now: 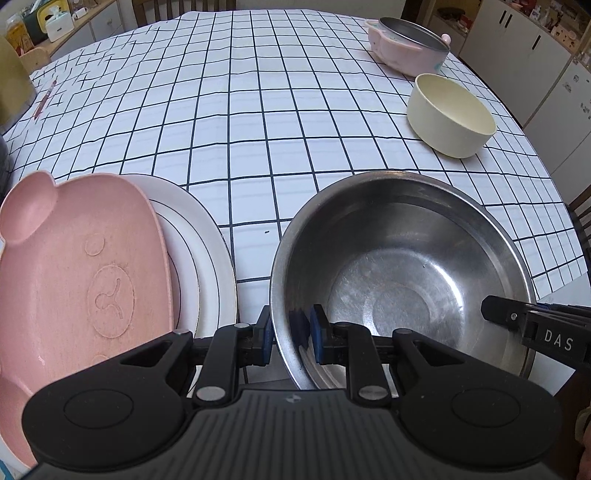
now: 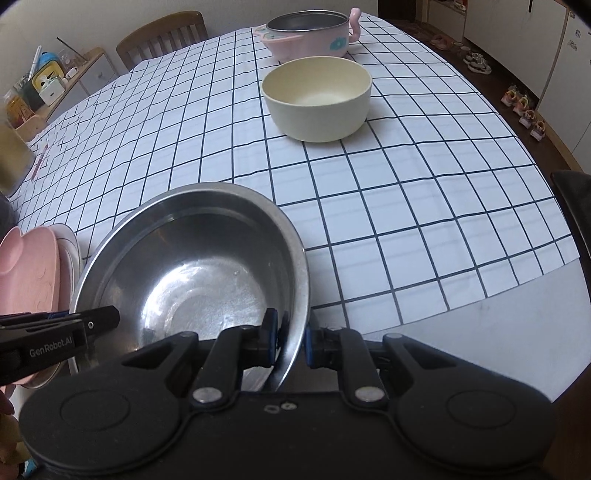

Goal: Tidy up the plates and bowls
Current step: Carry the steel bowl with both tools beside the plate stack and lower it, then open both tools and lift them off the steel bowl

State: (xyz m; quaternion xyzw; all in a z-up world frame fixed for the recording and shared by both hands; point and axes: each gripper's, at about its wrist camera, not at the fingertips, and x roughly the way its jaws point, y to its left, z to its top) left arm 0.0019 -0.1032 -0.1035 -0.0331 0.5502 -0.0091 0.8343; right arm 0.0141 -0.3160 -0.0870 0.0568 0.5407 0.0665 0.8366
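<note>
A large steel bowl [image 1: 399, 266] [image 2: 199, 266] rests near the table's front edge. My left gripper [image 1: 291, 336] is shut on its left rim, one pad inside and one outside. My right gripper [image 2: 291, 341] is shut on its right rim the same way. Left of the bowl lies a pink bear-shaped plate [image 1: 81, 273] [image 2: 29, 273] stacked on a white plate [image 1: 207, 251]. Farther back on the right stands a cream bowl [image 1: 450, 114] [image 2: 317, 99], and behind it a pink steel-lined bowl [image 1: 410, 44] [image 2: 310, 33] with a handle.
The table wears a white cloth with a dark grid [image 1: 240, 110] [image 2: 406, 206]. Wooden chairs [image 2: 162, 37] stand at the far side. A shelf with boxes [image 2: 48, 85] is at the back left. Shoes [image 2: 524, 107] lie on the floor to the right.
</note>
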